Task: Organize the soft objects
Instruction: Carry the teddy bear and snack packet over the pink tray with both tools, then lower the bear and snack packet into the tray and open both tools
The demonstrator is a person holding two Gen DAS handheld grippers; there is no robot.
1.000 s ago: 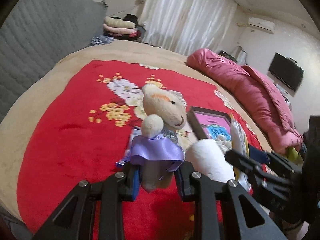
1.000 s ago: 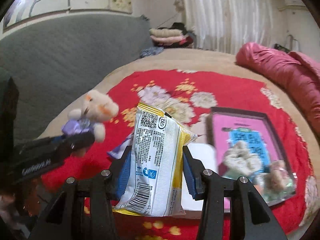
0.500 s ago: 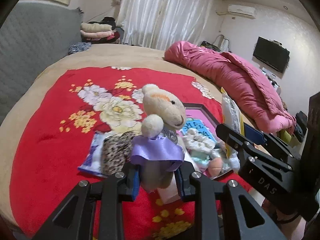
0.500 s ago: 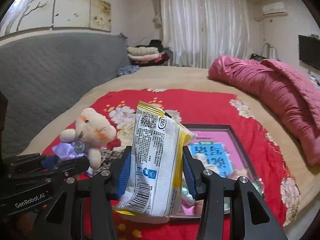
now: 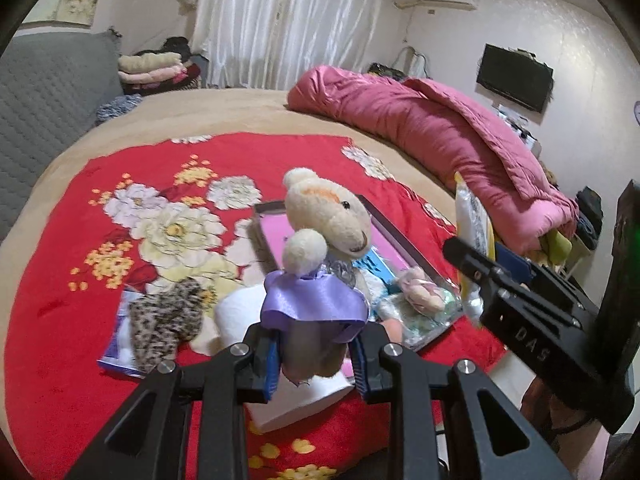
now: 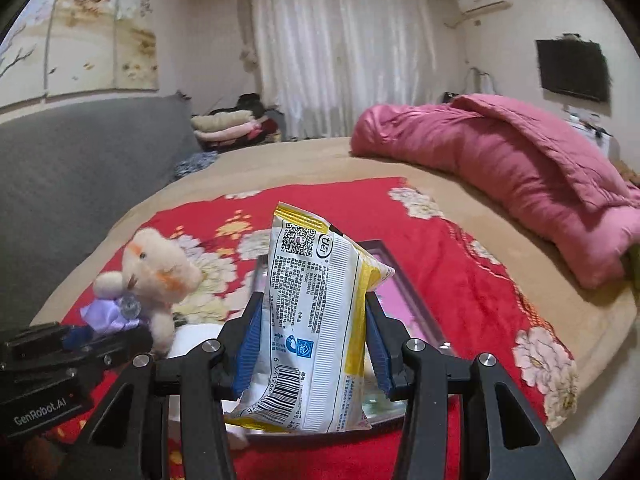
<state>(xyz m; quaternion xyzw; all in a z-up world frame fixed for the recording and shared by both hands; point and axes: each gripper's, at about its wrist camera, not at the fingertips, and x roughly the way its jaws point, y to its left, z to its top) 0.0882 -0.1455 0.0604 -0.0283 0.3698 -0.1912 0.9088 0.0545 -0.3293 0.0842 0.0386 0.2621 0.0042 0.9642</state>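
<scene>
My left gripper point(image 5: 314, 354) is shut on a cream plush bear point(image 5: 326, 228) in a purple satin dress, held above the red floral blanket point(image 5: 80, 320). The bear also shows at the left of the right wrist view point(image 6: 156, 270). My right gripper point(image 6: 312, 344) is shut on a white and yellow snack packet point(image 6: 316, 320), held upright above the blanket; the packet shows edge-on in the left wrist view point(image 5: 474, 224). Under both lie a pink boxed toy set point(image 5: 384, 256), a white box point(image 5: 296, 404), a white roll point(image 5: 236, 316) and a leopard-print soft item point(image 5: 164, 320).
The blanket lies on a tan bed point(image 6: 320, 164) with a grey padded headboard point(image 6: 80, 152) on the left. A rolled pink quilt point(image 6: 520, 176) lies along the right side. Folded clothes point(image 6: 228, 126) are stacked at the far end by the white curtains.
Both grippers have lifted and pulled back from the bed with the bear and the packet still held. More of the blanket, the boxed set and the room now shows.
</scene>
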